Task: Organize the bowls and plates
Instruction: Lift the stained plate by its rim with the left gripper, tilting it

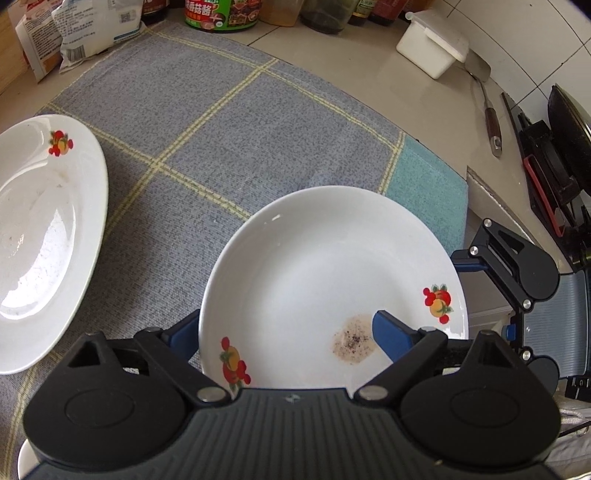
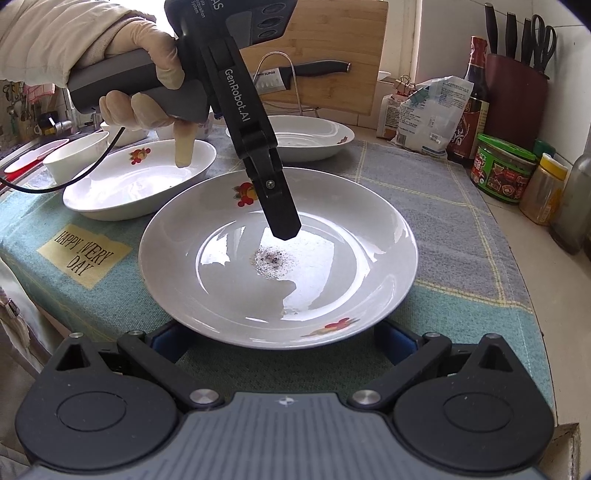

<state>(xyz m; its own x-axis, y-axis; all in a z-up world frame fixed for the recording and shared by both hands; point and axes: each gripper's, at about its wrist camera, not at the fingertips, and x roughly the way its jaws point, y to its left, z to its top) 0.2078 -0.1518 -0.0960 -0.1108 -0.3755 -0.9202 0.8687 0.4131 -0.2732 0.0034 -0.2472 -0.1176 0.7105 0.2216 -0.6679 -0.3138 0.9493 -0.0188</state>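
A white plate [image 1: 325, 266] [image 2: 332, 266] with fruit prints and a dark speck stain lies on the checked cloth [image 1: 221, 147]. My left gripper [image 1: 288, 332] points steeply down over the plate's near rim. It is open: one blue finger [image 1: 391, 336] is inside the plate, the other [image 1: 184, 328] outside the rim. In the right wrist view one of its fingers [image 2: 282, 218] hangs just above the stain. My right gripper [image 2: 280, 339] [image 1: 487, 295] is open at the opposite rim, its fingers low beside the plate. A second plate [image 1: 48, 240] [image 2: 310, 136] lies apart. An oval dish [image 2: 140, 181] and a small bowl [image 2: 77, 155] stand further off.
Sauce jars [image 2: 506, 170], bottles [image 2: 472, 103] and bags [image 1: 92, 33] line the back of the counter. A white box [image 1: 432, 44] and a spatula [image 1: 487, 110] lie near the stove with its pan [image 1: 569, 147]. A gloved hand [image 2: 147, 74] holds the left gripper.
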